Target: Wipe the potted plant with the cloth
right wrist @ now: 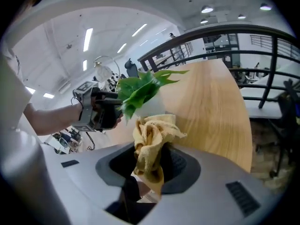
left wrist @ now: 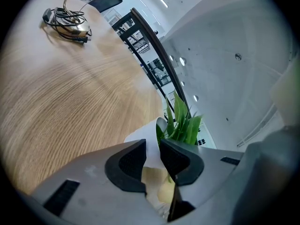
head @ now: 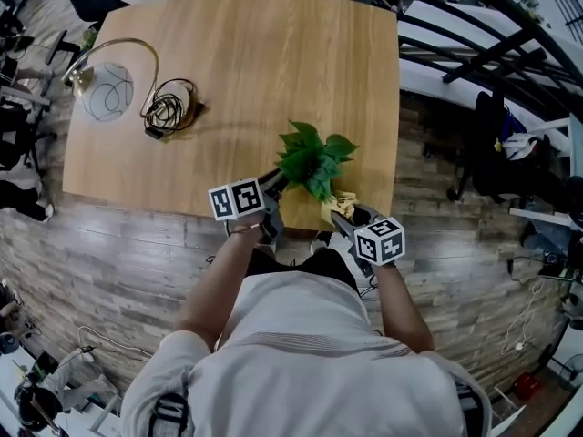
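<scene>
A small potted plant (head: 312,160) with green leaves in a white pot stands tilted near the table's front edge. My left gripper (head: 273,186) is shut on the white pot's rim (left wrist: 151,139), with the leaves (left wrist: 182,122) rising just beyond its jaws. My right gripper (head: 341,213) is shut on a bunched yellow cloth (right wrist: 151,146). The cloth (head: 339,201) sits right beside the pot (right wrist: 152,106), under the leaves (right wrist: 140,90). The left gripper (right wrist: 104,110) shows in the right gripper view, behind the plant.
The wooden table (head: 246,80) carries a gooseneck lamp (head: 102,73) and a coil of black cable (head: 169,109) at the far left. A black railing (head: 474,25) runs past the table's right side. Office chairs stand around on the wood floor.
</scene>
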{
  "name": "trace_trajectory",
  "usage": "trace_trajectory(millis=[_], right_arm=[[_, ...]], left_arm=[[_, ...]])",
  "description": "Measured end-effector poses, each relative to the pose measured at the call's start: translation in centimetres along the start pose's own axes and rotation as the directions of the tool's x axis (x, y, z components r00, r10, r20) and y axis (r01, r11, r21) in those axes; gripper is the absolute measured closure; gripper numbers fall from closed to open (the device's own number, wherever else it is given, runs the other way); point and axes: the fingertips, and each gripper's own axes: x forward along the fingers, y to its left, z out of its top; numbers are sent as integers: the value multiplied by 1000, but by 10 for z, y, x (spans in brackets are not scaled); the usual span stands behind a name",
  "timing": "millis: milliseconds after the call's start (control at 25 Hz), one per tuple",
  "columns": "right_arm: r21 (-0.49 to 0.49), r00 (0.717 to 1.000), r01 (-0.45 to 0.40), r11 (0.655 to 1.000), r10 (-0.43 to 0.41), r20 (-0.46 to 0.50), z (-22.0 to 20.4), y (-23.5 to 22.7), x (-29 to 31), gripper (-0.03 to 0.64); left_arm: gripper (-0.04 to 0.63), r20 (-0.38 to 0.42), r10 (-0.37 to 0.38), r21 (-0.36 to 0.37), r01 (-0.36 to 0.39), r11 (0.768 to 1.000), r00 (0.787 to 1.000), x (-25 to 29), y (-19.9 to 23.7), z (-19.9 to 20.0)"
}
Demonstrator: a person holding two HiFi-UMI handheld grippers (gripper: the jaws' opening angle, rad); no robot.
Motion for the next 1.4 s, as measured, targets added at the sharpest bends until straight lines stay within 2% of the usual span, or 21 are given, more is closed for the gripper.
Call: trace_trajectory(millis=[200,400,600,680,720,800,960,1160,1200,1240,1400], right_arm=[[67,997,61,996,-64,35,5,-24,-13,430],[27,980,169,985,-171,102,30,-39,-37,430],[7,939,256,967,-251,235,80,-48,-73,430],[-2,912,287,958,-273,305,108,-49,-90,430],[-13,896,306,952,-283,342,124,-48,-100,430],[-42,859,347,937,-299,416,156,-45,-120,430],[-73,774,399,914,-292,562,217,-28,-165,430],[-102,664,432,896,-239,709,276,4,-220,431],[-107,646,437,893,-229,728,283,10,-229,431],[-112,630,446,888,-222,744,289,16,-236,433],[-143,593,502,853,-218,775,300,32,-253,436]], left_arm=[[500,11,6,38,-6,999,1000,-1,0,2],[499,98,18,118,-30,993,995,-18,-7,22],[492,222,73,224,-124,967,972,-48,-19,64],[492,281,69,290,-154,944,957,-61,-40,86],[492,305,55,339,-162,927,951,-67,-55,96],[504,348,6,452,-173,875,937,-78,-92,114],[543,404,-98,640,-204,741,909,-101,-163,135],[564,427,-164,778,-269,567,889,-116,-228,146],[566,430,-178,792,-275,545,885,-119,-239,146],[566,431,-195,801,-274,532,881,-122,-250,146],[567,451,-240,808,-279,518,860,-130,-273,148]])
